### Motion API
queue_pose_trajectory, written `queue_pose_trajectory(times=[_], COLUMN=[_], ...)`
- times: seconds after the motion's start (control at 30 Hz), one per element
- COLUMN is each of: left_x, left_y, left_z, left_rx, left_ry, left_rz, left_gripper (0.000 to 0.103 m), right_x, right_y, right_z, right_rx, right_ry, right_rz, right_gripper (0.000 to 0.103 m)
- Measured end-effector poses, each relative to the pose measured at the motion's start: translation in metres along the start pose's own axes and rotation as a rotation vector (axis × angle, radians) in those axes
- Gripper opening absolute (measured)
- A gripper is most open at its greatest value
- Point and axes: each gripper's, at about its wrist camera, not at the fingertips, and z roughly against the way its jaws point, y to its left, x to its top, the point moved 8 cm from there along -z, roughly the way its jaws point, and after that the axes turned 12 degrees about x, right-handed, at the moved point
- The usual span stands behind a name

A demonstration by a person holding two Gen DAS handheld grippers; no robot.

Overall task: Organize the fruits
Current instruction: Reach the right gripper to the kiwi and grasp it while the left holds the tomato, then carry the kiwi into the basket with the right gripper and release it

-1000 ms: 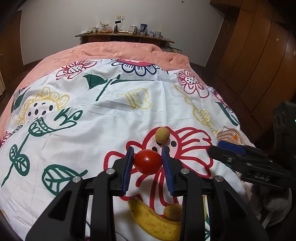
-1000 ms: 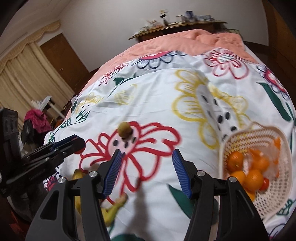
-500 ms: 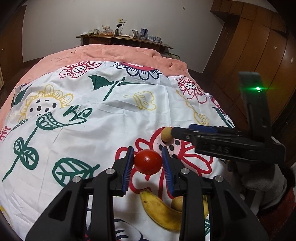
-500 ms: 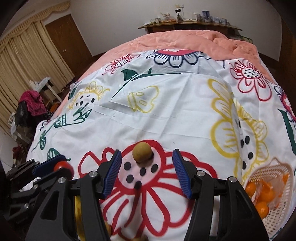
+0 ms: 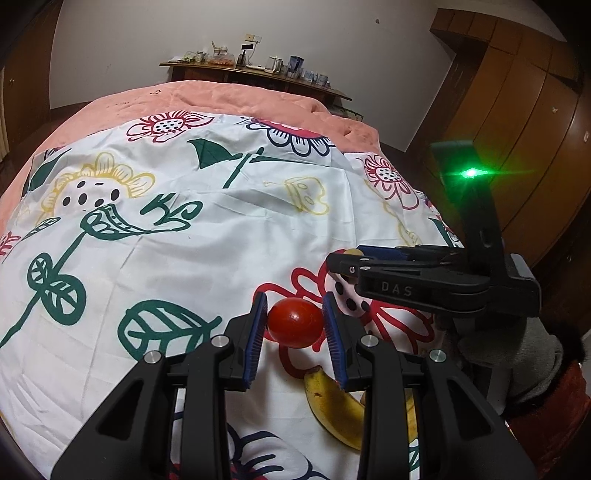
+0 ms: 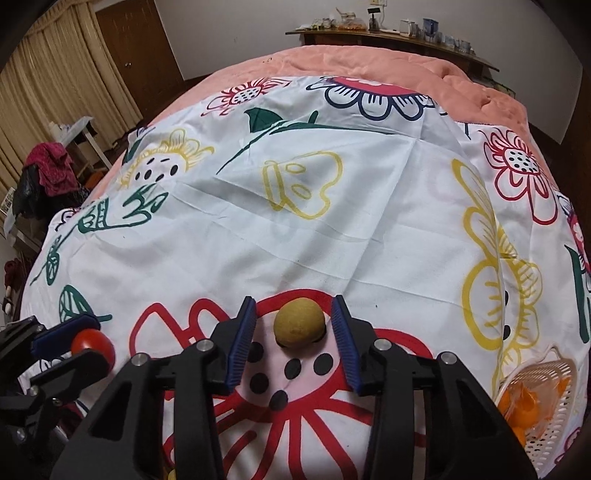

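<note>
Two grippers over the flowered bedsheet (image 6: pixel 332 236). Left gripper (image 5: pixel 294 325) clamped on a red tomato (image 5: pixel 294 328), blue pads pressing both sides, tomato held above the sheet. Under it a banana (image 5: pixel 334 406) lies on the sheet, partly hidden by the gripper body. Right gripper (image 6: pixel 295 325) has just been closing; its jaws stand narrow around a small round tan-brown fruit (image 6: pixel 298 328) that sits on the red flower print, small gaps visible on both sides, pads not pressing it. In the right wrist view the left gripper with the tomato shows at the left edge, and a white basket (image 6: pixel 554 373) with oranges (image 6: pixel 532 402) sits at the lower right on the sheet. Farther back a peach-pink quilt (image 6: pixel 369 62), then a wooden shelf (image 6: pixel 388 35) with small items against the wall
</note>
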Motion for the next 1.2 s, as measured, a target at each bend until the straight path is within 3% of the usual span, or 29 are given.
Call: queue_pose_trajectory(times=[0.13, 0.67, 0.93, 1.2], left_x=[-0.001, 0.004, 0.007, 0.008], left_y=[0.003, -0.004, 0.004, -0.018], left_z=[-0.001, 0.008, -0.001, -0.006], left_rx=[0.001, 0.010, 0.034, 0.029], left_ry=[0.003, -0.011, 0.013, 0.033], left_rz=[0.006, -0.015, 0.008, -0.037], left_gripper=[0.032, 0.032, 0.032, 0.033], right_x=[-0.001, -0.019, -0.047, -0.079], right_y=[-0.002, -0.017, -0.054, -0.108], right_z=[0.000, 0.053, 0.093, 0.129], right_rx=[0.000, 0.031, 0.018, -0.028], right_ry=[0.005, -0.107, -0.188, -0.260], right_rz=[-0.010, -0.088, -0.197, -0.333], right_gripper=[0.027, 0.027, 0.027, 0.027])
